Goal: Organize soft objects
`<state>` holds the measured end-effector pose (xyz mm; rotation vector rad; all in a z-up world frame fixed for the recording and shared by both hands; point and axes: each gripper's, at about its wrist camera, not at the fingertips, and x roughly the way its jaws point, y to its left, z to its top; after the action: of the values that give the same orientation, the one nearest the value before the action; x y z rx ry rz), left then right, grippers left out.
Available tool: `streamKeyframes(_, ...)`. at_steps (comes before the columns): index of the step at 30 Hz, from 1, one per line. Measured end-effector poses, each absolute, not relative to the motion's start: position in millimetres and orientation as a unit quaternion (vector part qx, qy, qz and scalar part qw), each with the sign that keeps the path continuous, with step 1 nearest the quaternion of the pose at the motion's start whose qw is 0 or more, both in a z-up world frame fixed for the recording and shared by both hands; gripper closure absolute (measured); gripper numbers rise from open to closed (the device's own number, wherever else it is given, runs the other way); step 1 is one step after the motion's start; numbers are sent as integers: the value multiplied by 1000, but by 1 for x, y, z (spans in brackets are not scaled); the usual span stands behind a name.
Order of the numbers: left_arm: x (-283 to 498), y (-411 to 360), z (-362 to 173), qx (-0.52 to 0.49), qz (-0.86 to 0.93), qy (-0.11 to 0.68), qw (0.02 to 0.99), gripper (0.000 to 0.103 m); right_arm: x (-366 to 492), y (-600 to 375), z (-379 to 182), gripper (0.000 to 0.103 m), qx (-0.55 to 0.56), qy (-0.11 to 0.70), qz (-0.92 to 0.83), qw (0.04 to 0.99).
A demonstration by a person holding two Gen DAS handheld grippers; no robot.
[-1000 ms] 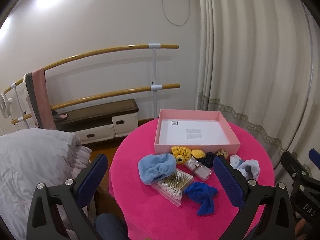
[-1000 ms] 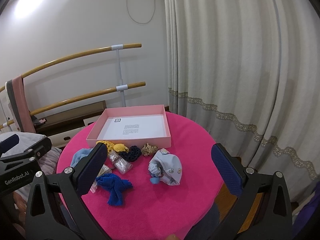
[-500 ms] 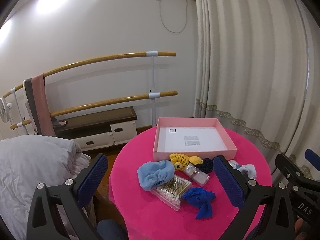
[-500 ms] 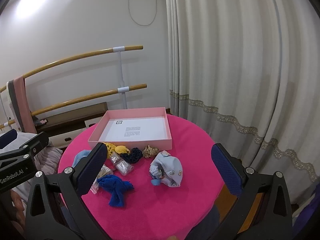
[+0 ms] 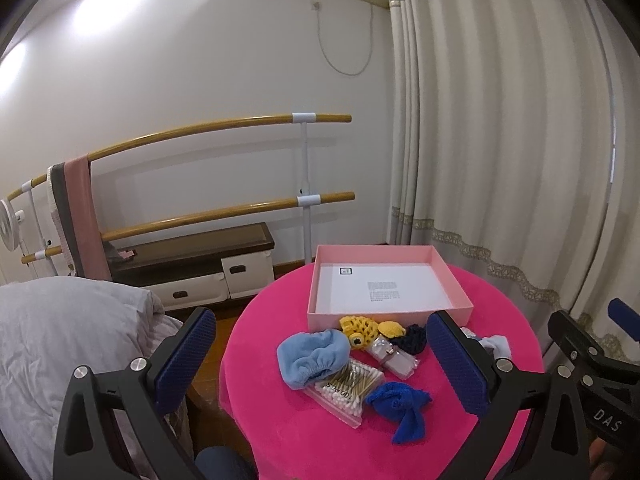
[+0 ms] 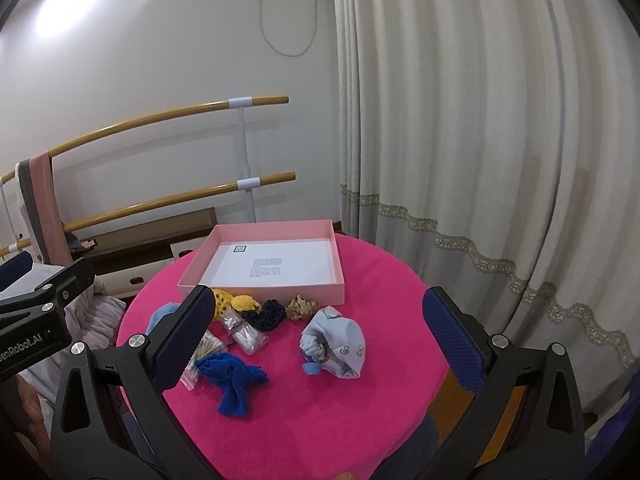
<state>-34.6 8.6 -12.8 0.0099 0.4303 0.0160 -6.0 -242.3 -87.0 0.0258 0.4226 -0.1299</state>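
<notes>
Soft objects, unsorted lot: eight-odd pieces strewn on the pink table (image 6: 372,412), all in a band along the near wall of the pink box (image 6: 276,290), none inside it yet. Box: shallow, lidless, white printed sheet on its floor, set at 12 o'clock on the table, presumably as the receiving bin, open side up for drop-in. Item, blue cloth (image 6: 234,382): knotted, nearest me, at 7 o'clock of the pile. Item, pale bonnet (image 6: 344,346): printed, crumpled, at 4 o'clock, apart from the rest. Item, light-blue band (image 5: 312,356): elasticated, at 9 o'clock, lying partly over the swab pack (image 5: 346,390). Items, yellow crochet (image 5: 360,330), navy scrunchie (image 6: 268,313), tan scrunchie (image 6: 302,306): lined up just beside the box wall, the easiest to lift over it. Not soft, I judge: the swab pack and a clear packet (image 5: 394,360), both rigid or crinkly, likely to stay out. Tools: my left gripper (image 5: 324,364) and right gripper (image 6: 316,342), both spread wide and holding nothing, hovering above the near edge, well apart from every piece, so the whole lot shows between the pads before I pick. Status: sorting not begun. Likely first pick: blue cloth on the left, bonnet on the right, each closest to its tool.
</notes>
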Motion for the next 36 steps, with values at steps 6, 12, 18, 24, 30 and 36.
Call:
streamKeyframes(6,-31,4,-16,4,7,213,977,0,-9,-240,-86,0,9,207,-62,976)
streamKeyframes(12,-28,3,-19,2,6,213,977,0,-6,-240,-87,0,8,209,-62,976)
streamKeyframes(18,-25,6,-26,3,7,213,977,0,-1,-241,-93,0,8,218,-62,974)
streamKeyframes(24,-5,11,-45,1,13,243,970,0,15,-250,-111,0,11,246,-70,967)
streamKeyframes(30,20,10,-65,1,11,276,961,0,32,-259,-135,0,13,277,-78,957)
streamKeyframes(36,44,12,-88,2,3,306,952,0,47,-266,-159,0,17,308,-82,948)
